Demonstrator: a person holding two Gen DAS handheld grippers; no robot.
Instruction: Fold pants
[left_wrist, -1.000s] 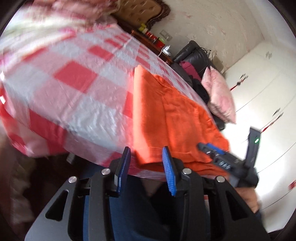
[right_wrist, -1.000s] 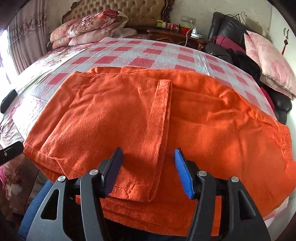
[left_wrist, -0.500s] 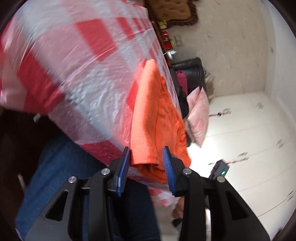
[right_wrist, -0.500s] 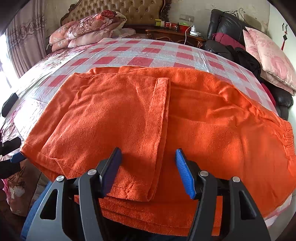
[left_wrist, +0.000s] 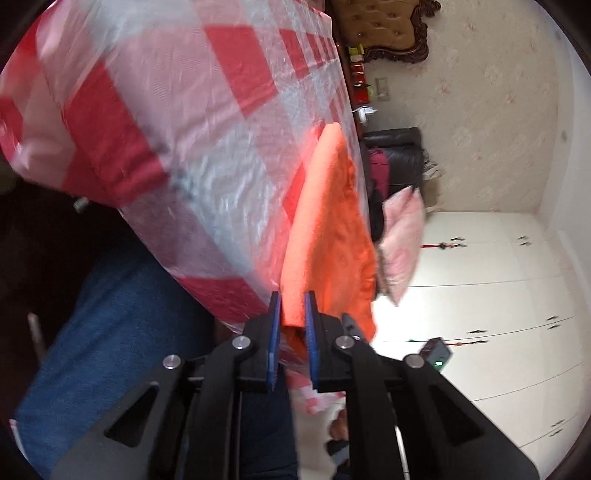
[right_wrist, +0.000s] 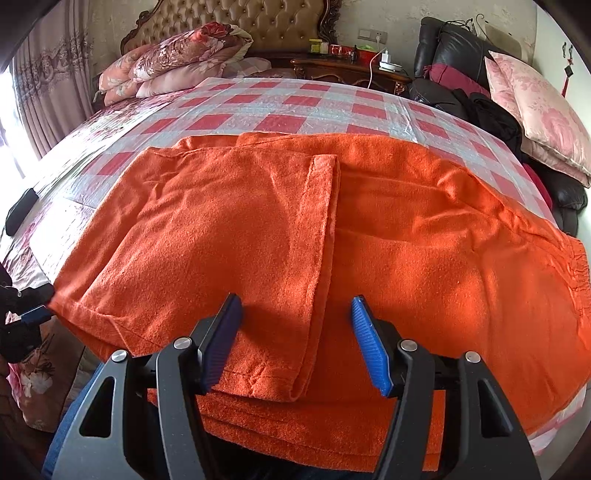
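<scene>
The orange pants (right_wrist: 332, 236) lie partly folded on the red-checked bed cover (right_wrist: 280, 99). The left gripper (left_wrist: 293, 325) pinches their near corner at the bed's edge, jaws narrow. The right gripper (right_wrist: 295, 339) hovers above the folded leg, jaws wide.

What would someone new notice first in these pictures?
The bright orange pants spread across the near end of the red-checked bed cover, one leg already folded over. The left gripper is shut on the pants' corner at the bed edge, while the right gripper hovers open above the folded hem.
</scene>
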